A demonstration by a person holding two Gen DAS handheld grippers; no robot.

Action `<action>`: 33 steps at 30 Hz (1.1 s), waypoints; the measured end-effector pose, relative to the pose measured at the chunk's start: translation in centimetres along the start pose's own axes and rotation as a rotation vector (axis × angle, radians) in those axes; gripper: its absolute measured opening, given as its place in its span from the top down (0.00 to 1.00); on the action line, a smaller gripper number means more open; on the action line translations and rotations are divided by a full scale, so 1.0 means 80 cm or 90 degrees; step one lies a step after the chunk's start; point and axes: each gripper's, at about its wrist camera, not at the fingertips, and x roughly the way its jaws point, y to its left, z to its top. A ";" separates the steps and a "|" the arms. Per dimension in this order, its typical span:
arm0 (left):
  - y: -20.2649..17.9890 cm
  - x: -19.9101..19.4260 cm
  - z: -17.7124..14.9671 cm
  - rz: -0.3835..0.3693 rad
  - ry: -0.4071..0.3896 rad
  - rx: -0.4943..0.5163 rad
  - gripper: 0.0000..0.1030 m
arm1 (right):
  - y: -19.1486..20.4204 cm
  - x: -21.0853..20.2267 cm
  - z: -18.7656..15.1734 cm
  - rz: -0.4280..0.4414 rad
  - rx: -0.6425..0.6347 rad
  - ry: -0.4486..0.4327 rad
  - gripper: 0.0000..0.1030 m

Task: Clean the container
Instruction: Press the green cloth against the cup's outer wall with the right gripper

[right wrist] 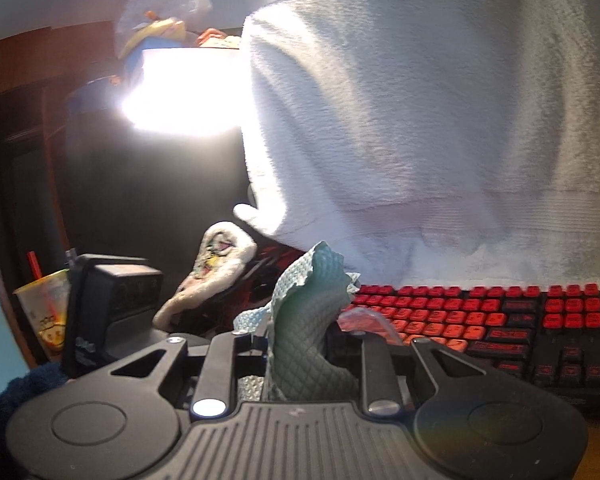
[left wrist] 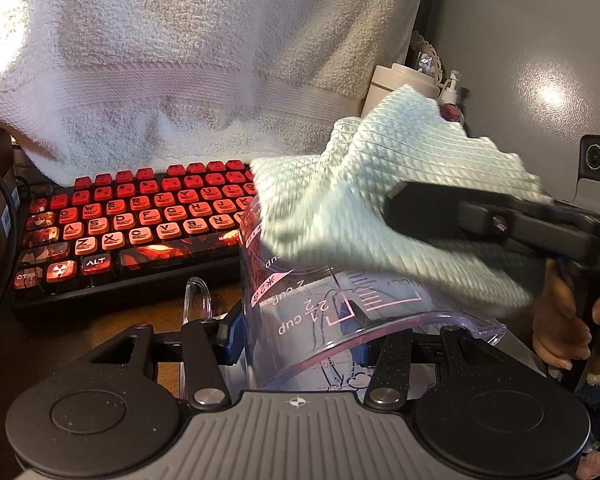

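Wiping is the step you have in hand, judging by how things lie: your left gripper (left wrist: 296, 344) is clamped, part-way open, on the wall of the clear measuring container (left wrist: 340, 300), which it holds on its side with the mouth turned toward the right and the printed cup marks upside down in the left wrist view. The container sits low and near in that view, just this side of the red keyboard (left wrist: 140, 224) on the bench (left wrist: 100, 332), and its clear handle sticks out on the left.

Your right gripper (right wrist: 296, 364) is nearly closed and pinches a bunched pale green cloth (right wrist: 312, 320). In the left wrist view the same cloth (left wrist: 400, 200) drapes over the upper right part of the container and looks blurred, so take it as in mid-stroke across the rim. Whether it is pressing on the plastic or only brushing it, you cannot tell from here.

A large white towel (left wrist: 180, 60) hangs behind the keyboard, well clear of the work.

For the next move, you will probably want to carry the cloth further into the open mouth and sweep along the inner wall, while your left grip keeps the container from rolling. Thin clear plastic can slip or flex under side pressure, so press gently and keep the cloth bunched so that it does not pull out of the gripper.
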 end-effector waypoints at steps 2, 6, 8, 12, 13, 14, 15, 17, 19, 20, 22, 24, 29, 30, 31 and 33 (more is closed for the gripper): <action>0.000 0.000 0.000 0.000 0.000 0.000 0.54 | 0.007 0.001 -0.001 0.024 -0.012 0.003 0.78; 0.000 0.000 0.000 0.000 0.000 0.000 0.54 | 0.017 0.001 -0.002 0.061 -0.027 0.010 0.78; 0.002 0.001 0.001 0.000 0.000 0.000 0.54 | 0.017 0.001 -0.001 0.060 -0.027 0.010 0.78; 0.002 0.001 0.001 0.000 0.000 0.001 0.54 | 0.014 0.002 0.000 0.037 -0.026 0.005 0.79; 0.002 0.001 0.001 0.000 0.000 0.001 0.54 | 0.013 0.002 0.000 0.023 -0.025 0.003 0.79; 0.002 0.001 0.001 0.000 0.000 0.001 0.54 | 0.011 0.003 0.000 0.008 -0.023 0.001 0.79; 0.002 0.001 0.000 0.000 0.000 0.001 0.54 | 0.008 0.002 0.001 -0.006 -0.018 0.000 0.79; 0.002 0.001 0.000 0.001 0.000 0.001 0.54 | 0.001 0.002 0.002 -0.032 -0.004 -0.003 0.79; 0.002 0.001 0.000 0.001 0.000 0.001 0.54 | -0.006 0.001 0.003 -0.043 0.016 -0.004 0.79; 0.002 0.001 0.000 0.001 0.000 0.001 0.54 | -0.008 0.001 0.003 -0.044 0.023 -0.004 0.79; 0.000 0.001 0.000 0.001 0.000 0.001 0.54 | -0.009 0.000 0.002 -0.044 0.024 -0.004 0.78; 0.001 0.001 0.000 0.001 0.000 0.001 0.54 | -0.006 0.001 0.001 -0.048 0.015 -0.004 0.78; 0.000 0.001 0.000 0.001 0.000 0.001 0.54 | -0.002 -0.001 0.001 -0.022 0.008 -0.001 0.78; 0.000 0.001 0.001 0.001 0.000 0.001 0.54 | 0.001 -0.001 0.001 -0.011 0.000 0.001 0.78; 0.000 0.001 0.001 0.001 0.000 0.001 0.54 | 0.006 -0.001 0.000 0.004 -0.010 0.003 0.78; 0.000 0.001 0.001 0.001 0.000 0.001 0.54 | 0.016 0.000 -0.001 0.033 -0.031 0.007 0.78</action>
